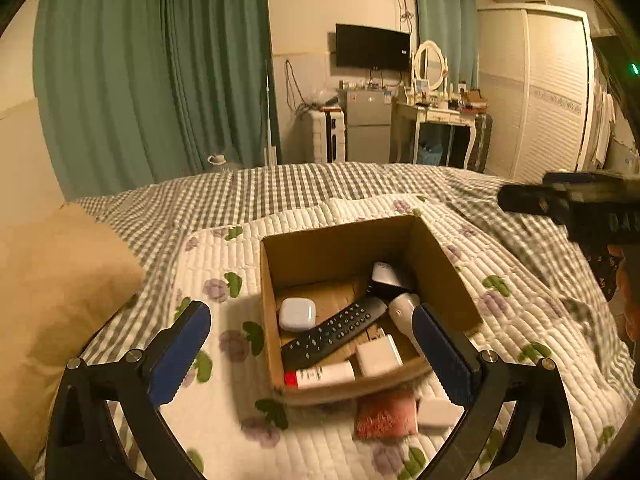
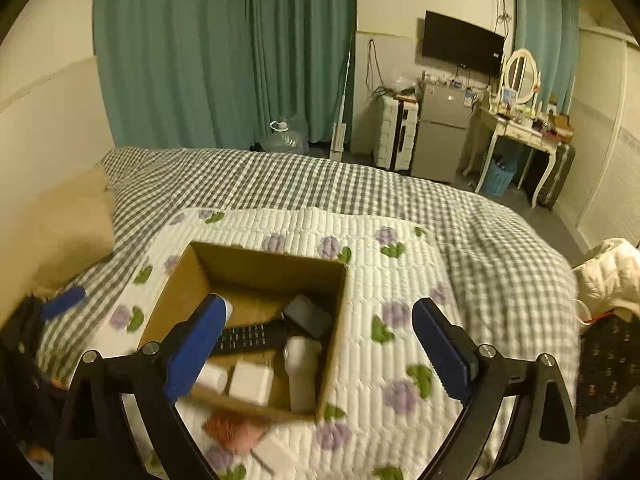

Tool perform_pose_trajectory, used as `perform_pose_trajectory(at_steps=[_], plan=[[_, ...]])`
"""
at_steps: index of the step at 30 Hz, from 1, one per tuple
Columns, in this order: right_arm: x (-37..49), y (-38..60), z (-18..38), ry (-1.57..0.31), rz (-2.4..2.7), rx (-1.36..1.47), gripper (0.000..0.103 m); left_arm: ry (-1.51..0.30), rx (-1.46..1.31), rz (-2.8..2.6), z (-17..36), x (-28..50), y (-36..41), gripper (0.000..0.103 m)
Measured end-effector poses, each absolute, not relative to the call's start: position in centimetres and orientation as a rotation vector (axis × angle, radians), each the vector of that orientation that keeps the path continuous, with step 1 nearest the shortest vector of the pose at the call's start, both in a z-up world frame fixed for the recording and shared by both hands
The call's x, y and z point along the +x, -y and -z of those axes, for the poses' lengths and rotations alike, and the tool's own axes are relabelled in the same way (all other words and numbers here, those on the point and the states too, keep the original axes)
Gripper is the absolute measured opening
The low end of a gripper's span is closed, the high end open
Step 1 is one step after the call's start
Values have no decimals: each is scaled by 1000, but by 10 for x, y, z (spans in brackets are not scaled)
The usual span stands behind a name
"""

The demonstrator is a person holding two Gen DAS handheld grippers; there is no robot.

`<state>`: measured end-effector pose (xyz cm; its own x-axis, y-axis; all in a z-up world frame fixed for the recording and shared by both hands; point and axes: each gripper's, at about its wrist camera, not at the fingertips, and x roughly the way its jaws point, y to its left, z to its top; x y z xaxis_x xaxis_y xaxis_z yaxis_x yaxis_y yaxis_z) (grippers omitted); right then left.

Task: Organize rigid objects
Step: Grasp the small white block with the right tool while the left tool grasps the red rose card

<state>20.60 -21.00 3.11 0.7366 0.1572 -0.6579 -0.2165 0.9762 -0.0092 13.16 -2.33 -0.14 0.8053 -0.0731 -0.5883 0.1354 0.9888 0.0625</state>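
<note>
An open cardboard box (image 1: pixel 344 240) sits on a floral quilted mat (image 1: pixel 224 256) on the bed. Inside lie a black remote (image 1: pixel 332 332), a white earbud case (image 1: pixel 297 314), a white charger (image 1: pixel 378 356), a white tube with a red cap (image 1: pixel 320 376), a white bottle (image 1: pixel 404 308) and a black-and-white device (image 1: pixel 386 276). A red packet (image 1: pixel 386 414) and a small white block (image 1: pixel 438 412) lie on the mat in front of the box. My left gripper (image 1: pixel 312 356) is open and empty above the box's front. My right gripper (image 2: pixel 316 350) is open and empty over the box (image 2: pixel 256 268).
The bed has a grey checked cover (image 1: pixel 280 188). A tan pillow (image 1: pixel 52 296) lies at the left. The right gripper's body (image 1: pixel 572 204) shows at the right of the left wrist view. A white jacket (image 2: pixel 612 276) lies at the bed's right edge.
</note>
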Motion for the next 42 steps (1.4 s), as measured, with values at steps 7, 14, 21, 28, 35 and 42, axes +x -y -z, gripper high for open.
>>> perform_pose_trajectory(at_steps=[7, 14, 21, 28, 35, 42], plan=[[154, 200, 0, -789, -251, -165, 95, -666, 72, 53, 17, 95, 12, 103], [135, 184, 69, -894, -307, -224, 95, -750, 56, 38, 60, 82, 7, 103], [157, 169, 149, -1055, -291, -327, 95, -816, 64, 2, 103, 83, 3, 103], [182, 149, 191, -1178, -336, -393, 86, -860, 22, -11, 120, 90, -7, 103], [184, 149, 199, -1216, -370, -377, 51, -859, 26, -18, 118, 83, -6, 103], [160, 178, 149, -1096, -323, -330, 44, -878, 58, 10, 119, 88, 14, 103]])
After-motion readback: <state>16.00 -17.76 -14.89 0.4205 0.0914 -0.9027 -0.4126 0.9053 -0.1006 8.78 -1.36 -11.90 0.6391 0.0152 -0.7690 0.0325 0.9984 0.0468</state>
